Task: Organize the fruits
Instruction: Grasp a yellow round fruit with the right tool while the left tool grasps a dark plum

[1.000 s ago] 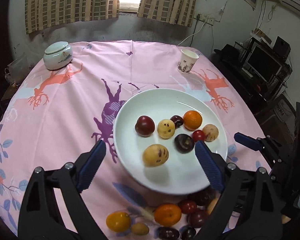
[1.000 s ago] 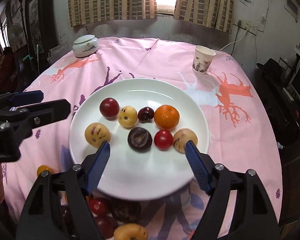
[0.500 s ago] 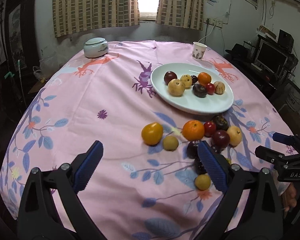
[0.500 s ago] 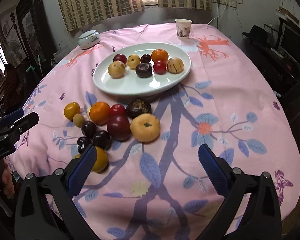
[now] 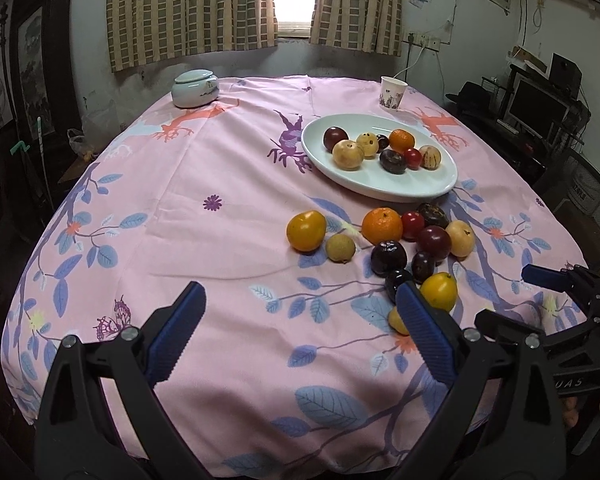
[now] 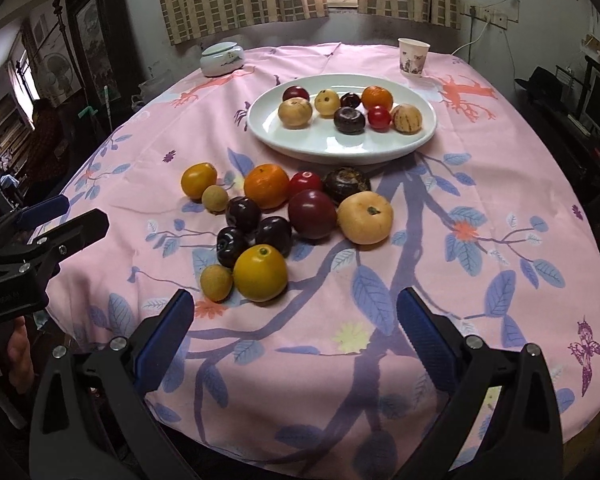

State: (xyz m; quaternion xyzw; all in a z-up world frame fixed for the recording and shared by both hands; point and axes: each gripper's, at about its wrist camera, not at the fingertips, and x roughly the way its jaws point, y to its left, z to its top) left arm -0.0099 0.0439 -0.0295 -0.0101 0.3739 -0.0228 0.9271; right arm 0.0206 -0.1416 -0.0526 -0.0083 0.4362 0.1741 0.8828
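A white plate (image 5: 400,184) (image 6: 324,142) holds several fruits in a row: dark red, pale yellow, orange and purple ones. Between the plate and the near table edge, a loose cluster lies on the pink cloth, among it an orange (image 5: 382,224) (image 6: 266,185), a dark red plum (image 6: 312,213), a pale round fruit (image 6: 365,217) and a yellow fruit (image 5: 439,290) (image 6: 260,273). My left gripper (image 5: 298,300) stands open over bare cloth, left of the cluster. My right gripper (image 6: 296,300) is open just short of the yellow fruit. Neither holds anything.
A lidded ceramic jar (image 5: 194,88) (image 6: 222,58) sits at the far left of the table and a paper cup (image 5: 392,94) (image 6: 413,57) at the far right. The cloth's edge drops away under both grippers. Dark furniture and a monitor (image 5: 538,110) stand to the right.
Both grippers have drawn back from over the plate to the near table edge. The loose fruit now lies ahead of them. The right jaws have widened.
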